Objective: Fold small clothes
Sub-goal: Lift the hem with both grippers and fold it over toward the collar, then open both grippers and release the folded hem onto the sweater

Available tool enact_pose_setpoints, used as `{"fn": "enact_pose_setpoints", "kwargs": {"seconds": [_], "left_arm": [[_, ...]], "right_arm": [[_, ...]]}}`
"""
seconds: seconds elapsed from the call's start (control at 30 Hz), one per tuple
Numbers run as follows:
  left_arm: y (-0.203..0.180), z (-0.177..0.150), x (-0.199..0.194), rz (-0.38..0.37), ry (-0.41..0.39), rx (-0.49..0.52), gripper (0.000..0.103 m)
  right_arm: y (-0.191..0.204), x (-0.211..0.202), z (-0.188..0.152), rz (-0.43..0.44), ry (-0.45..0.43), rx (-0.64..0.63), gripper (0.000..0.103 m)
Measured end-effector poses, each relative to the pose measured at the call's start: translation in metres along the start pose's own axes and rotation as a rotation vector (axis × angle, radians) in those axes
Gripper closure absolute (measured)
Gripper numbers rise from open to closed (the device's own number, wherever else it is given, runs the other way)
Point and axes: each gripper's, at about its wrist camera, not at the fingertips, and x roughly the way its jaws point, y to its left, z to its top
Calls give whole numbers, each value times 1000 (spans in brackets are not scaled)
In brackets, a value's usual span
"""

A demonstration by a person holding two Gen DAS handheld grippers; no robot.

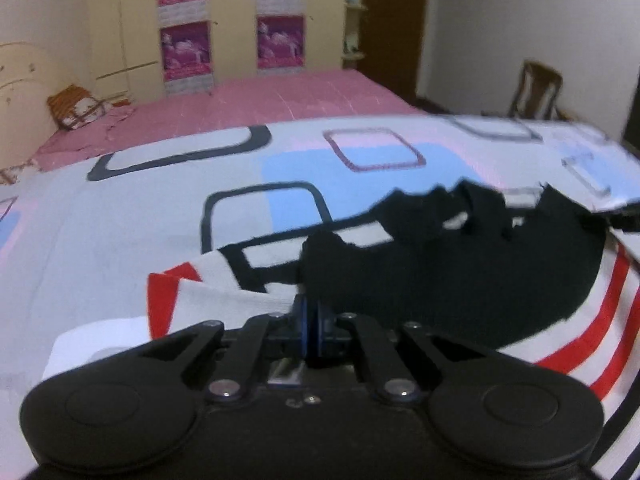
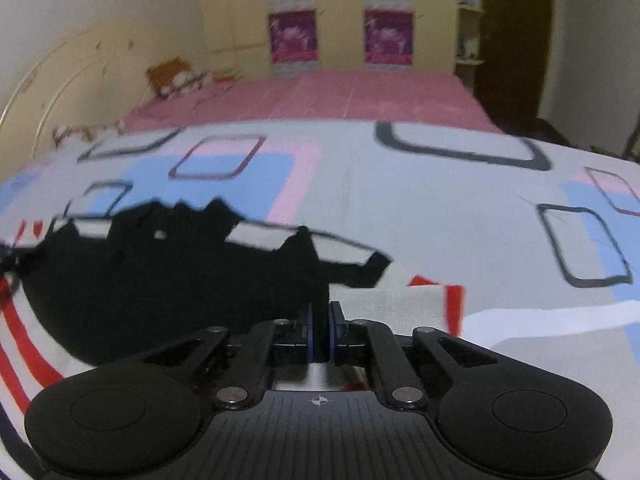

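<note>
The black garment (image 1: pixel 452 264), light and floppy on the striped cloth (image 1: pixel 580 320), hangs pinched at its near corners by the nearly closed left gripper (image 1: pixel 311 312) and right gripper (image 2: pixel 320 316), the sensible hold.

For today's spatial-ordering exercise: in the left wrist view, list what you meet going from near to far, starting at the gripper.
left gripper → black garment → patterned sheet → pink bedspread → wardrobe with purple posters

Dim indoor light, motion blur, fisheye-warped edges.
</note>
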Motion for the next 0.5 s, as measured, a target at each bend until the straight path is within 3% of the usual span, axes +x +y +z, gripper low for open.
{"fn": "enact_pose_setpoints", "kwargs": {"seconds": [0.17,0.23,0.3,0.47,0.5], "left_arm": [[8,14,-9,8,-109,-80,99],[7,22,14,39,-48,-72,99],[9,19,36,53,30,-84,98],[9,16,33,55,4,-82,98],[10,15,32,49,-2,-88,93]], "right_arm": [[-11,-29,-5,-40,-108,39,98],[-11,-16,-2,-84,-97,55,98],[-15,8,-4,-118,-13,85,98],[-14,4,-13,-125,-25,106,97],[-17,5,-11,-119,-23,112,97]]}}
